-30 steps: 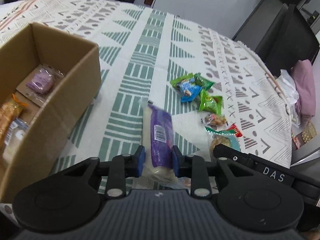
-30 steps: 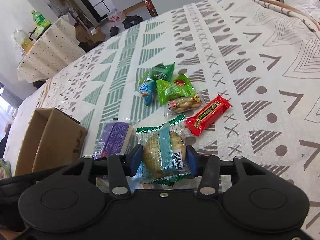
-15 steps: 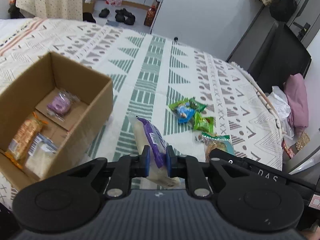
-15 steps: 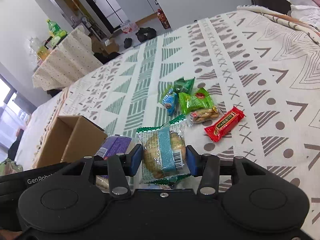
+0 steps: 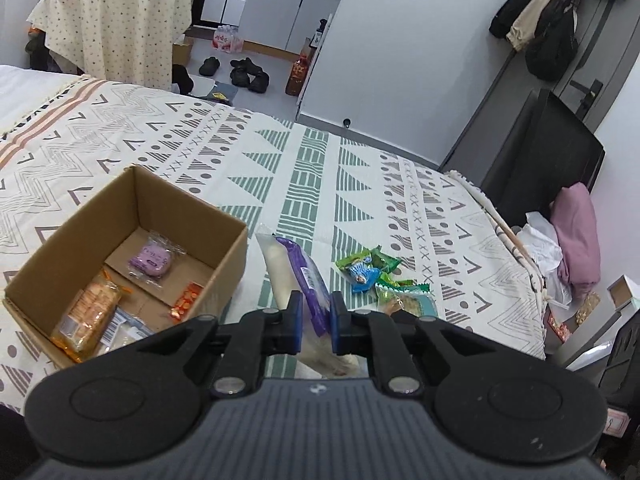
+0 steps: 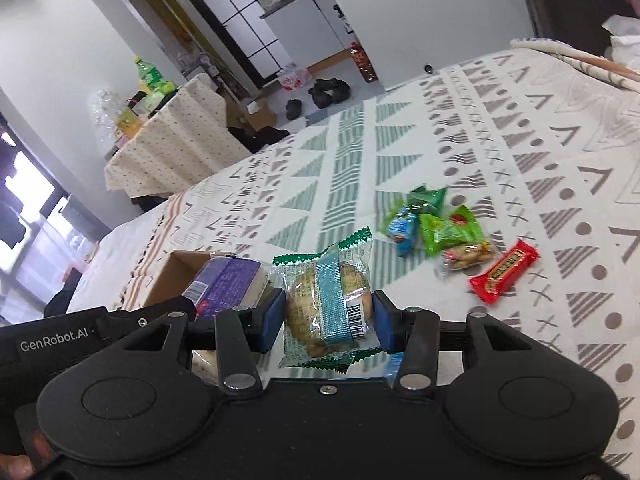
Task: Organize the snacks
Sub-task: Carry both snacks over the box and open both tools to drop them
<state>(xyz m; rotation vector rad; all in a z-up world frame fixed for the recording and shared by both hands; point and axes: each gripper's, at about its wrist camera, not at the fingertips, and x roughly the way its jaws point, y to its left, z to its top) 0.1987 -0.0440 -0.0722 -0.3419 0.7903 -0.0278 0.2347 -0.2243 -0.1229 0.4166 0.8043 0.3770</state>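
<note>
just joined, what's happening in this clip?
A person is sorting snacks on a patterned bedspread into a cardboard box. The left hand-held gripper is shut on a long purple-and-white snack pack, lifted beside the box. The right hand-held gripper is shut on a round pastry in a clear wrapper with a blue band. The box already holds several snacks; a few small packets and a red bar lie on the bedspread.

Left gripper (image 5: 313, 317) has closed onto the purple-and-white packet (image 5: 298, 270) and lifted it. Right gripper (image 6: 327, 317) has raised the pastry packet (image 6: 328, 296) off the bedspread (image 6: 500, 152).
</note>
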